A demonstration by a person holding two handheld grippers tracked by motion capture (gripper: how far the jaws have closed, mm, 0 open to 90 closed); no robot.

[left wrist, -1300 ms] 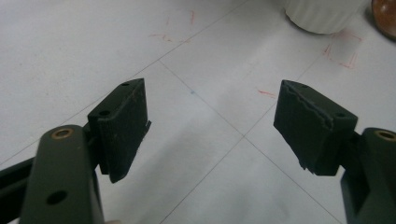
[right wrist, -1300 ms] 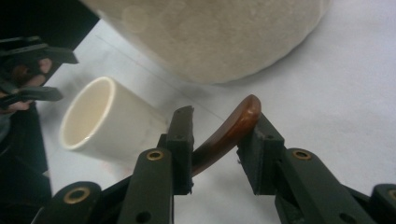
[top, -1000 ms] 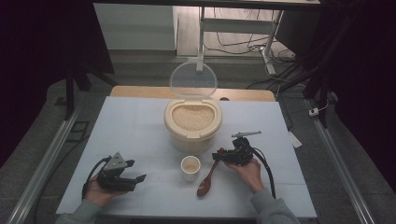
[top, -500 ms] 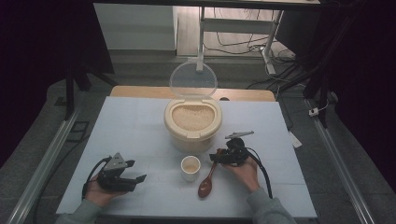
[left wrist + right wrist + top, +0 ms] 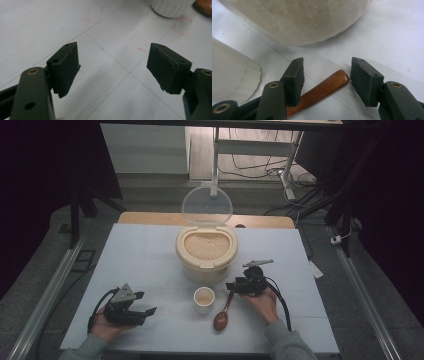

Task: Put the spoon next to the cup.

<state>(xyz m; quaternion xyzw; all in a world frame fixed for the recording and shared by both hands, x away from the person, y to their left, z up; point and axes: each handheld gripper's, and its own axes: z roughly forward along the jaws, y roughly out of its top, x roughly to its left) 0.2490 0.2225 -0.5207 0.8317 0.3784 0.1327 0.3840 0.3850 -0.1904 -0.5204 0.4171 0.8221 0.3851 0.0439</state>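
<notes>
White surface [image 5: 150, 255] seen from the high view, with a cream rice bin [image 5: 206, 252] in the middle, lid up, full of pale grains. Just in front of it a small white cup [image 5: 204, 299], and beside the cup a brown wooden spoon [image 5: 223, 314] lying flat, bowl end toward the person. Left gripper [image 5: 145, 311] low at the left, held in a hand, jaws spread, nothing between them. Right gripper [image 5: 231, 286] right at the top of the spoon handle; too small to tell there if touching.

From the left gripper view, black jaws wide apart over bare surface with thin lines and faint red marks. Bottom of the cup [image 5: 172, 7] cut off at the top edge, a bit of brown spoon [image 5: 203, 5] in the corner, blurry.

From the right gripper view, jaws apart, with the spoon handle [image 5: 319, 92] tip lying between them, close to the left jaw, not squeezed. Handle partly hidden behind that jaw. Bin wall [image 5: 304, 20] big and blurry above, cup [image 5: 234, 75] cut off at the left.
</notes>
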